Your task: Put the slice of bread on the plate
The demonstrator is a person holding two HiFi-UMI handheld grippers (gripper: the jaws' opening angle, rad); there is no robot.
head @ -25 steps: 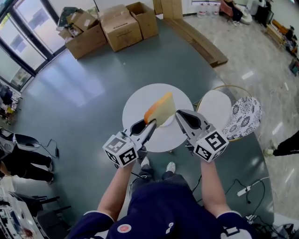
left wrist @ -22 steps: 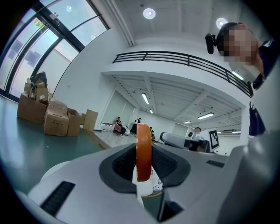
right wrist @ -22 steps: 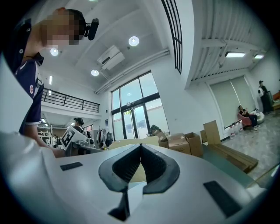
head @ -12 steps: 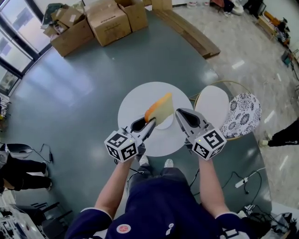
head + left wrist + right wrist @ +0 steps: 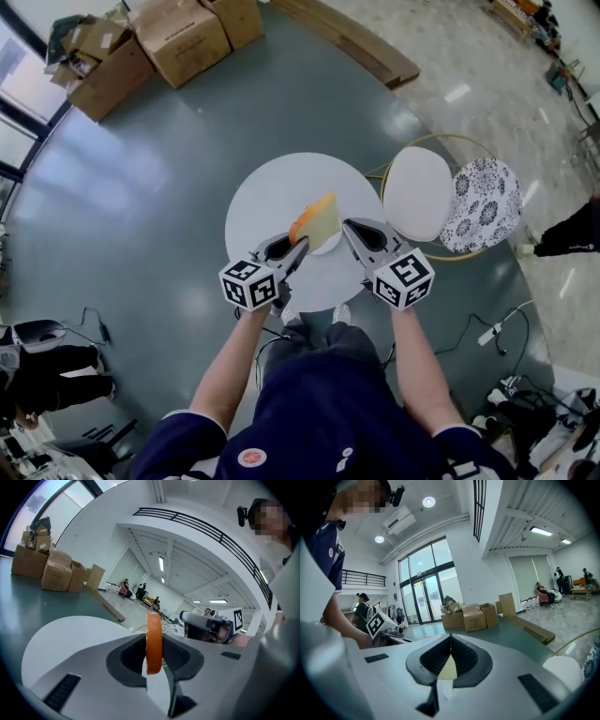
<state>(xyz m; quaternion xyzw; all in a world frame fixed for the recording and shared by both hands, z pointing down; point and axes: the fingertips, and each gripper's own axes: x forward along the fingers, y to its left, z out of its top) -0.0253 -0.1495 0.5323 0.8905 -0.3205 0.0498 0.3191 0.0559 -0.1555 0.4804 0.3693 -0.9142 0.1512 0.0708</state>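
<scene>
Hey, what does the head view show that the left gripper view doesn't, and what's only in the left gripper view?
Only the head view shows the bread slice by its broad pale face, and the marker cube on the left gripper. Only the left gripper view shows the slice edge-on, orange crust upright, clamped between the jaws, plus ceiling lights. Both show the round white table, the cardboard boxes and the right gripper.

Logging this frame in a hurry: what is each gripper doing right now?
The left gripper is closed on the slice of bread, held on edge between its jaws.
The right gripper is shut, with nothing between its jaws.
</scene>
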